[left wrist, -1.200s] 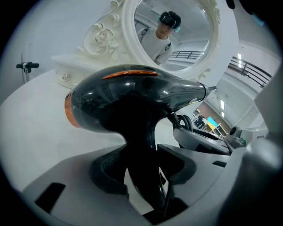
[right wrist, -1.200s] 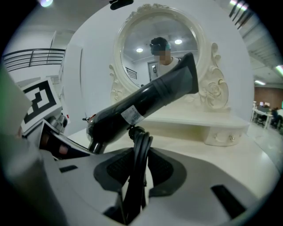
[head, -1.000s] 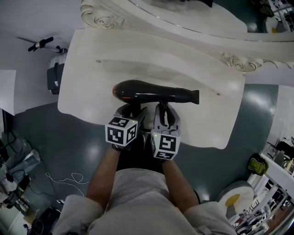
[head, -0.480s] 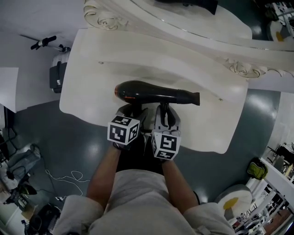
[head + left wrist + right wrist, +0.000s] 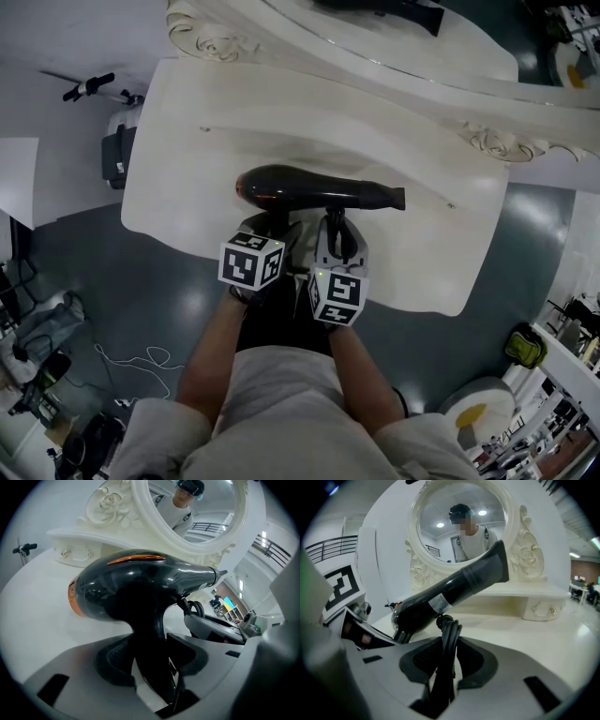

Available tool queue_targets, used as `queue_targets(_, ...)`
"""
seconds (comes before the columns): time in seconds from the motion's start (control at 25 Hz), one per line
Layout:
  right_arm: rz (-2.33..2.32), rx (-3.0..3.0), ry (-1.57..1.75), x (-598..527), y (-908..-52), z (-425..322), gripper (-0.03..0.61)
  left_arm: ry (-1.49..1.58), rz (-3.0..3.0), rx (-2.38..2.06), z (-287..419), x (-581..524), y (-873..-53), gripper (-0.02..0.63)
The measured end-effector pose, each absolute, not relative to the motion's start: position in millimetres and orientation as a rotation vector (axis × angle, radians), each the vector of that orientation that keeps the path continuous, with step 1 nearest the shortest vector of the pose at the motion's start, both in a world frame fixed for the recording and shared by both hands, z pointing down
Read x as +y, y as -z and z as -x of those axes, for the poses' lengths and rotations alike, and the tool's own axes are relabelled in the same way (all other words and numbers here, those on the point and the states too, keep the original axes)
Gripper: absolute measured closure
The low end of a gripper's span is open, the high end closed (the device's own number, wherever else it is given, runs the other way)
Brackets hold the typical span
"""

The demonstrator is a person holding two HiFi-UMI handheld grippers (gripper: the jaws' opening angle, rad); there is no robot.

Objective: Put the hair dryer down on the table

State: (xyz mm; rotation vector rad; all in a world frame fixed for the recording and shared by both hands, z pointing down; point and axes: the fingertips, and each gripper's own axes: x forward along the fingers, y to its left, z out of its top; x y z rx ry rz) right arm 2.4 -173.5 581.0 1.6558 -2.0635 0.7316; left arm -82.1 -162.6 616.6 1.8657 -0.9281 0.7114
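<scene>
Black hair dryer (image 5: 314, 190), barrel level above the near middle of the white table (image 5: 187, 141). My left gripper (image 5: 150, 656) clamps its handle; my right gripper (image 5: 445, 665) pinches the bundled cord (image 5: 449, 634). Not yet set down, I judge: lowering and release remain.

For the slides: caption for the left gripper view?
Left gripper clamps the black hair dryer by its handle at the white table, oval mirror behind.

bright even light; fisheye-warped edges, near parts blurred, dark vignetted corners.
</scene>
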Motion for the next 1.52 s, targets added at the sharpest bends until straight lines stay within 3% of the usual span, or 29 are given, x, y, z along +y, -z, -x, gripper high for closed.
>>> queue_targets(1.52,-1.737,-2.02,-0.885,-177,-600,-8,0.479,-0.816,-1.764,-0.859,80,-166,-625,0.41)
